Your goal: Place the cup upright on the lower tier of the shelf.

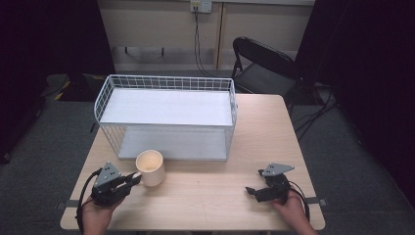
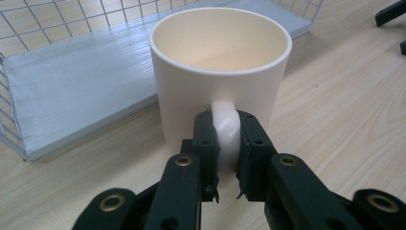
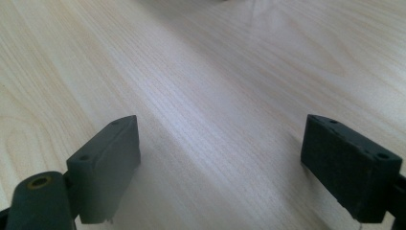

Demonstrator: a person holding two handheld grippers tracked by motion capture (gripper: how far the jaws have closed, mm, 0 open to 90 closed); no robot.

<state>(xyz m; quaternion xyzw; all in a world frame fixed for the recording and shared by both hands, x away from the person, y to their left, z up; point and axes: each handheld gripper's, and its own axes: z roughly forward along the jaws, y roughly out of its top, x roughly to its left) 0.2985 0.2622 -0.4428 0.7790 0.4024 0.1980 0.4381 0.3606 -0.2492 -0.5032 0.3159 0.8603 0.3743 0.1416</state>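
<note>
Clamping the handle [image 2: 225,132] of a cream mug [image 1: 150,168], the left gripper [image 1: 131,179] lies low at the near left part of the wooden table [image 1: 215,193], held by the person's left hand [image 1: 93,218]. In the left gripper view its two black jaws press on either side of that handle, and the mug [image 2: 220,72] stands upright and empty directly beyond the fingertips, its open mouth facing up. Seen from above, the mug sits on the table just to the right of this gripper's tips, touching them through the handle.

Well to the right of the mug, the right gripper [image 1: 253,191] rests near the table's near right edge in the person's right hand [image 1: 293,210]. Its jaws stand wide apart with nothing between them, bare wood grain showing in the gap in the right gripper view.

Just behind the mug stands a white wire rack [image 1: 166,117] with two pale shelves; the mug is in front of the lower shelf's left part, close to its front edge. Farther back, behind the rack and beyond the table, is a black folding chair [image 1: 264,68].
</note>
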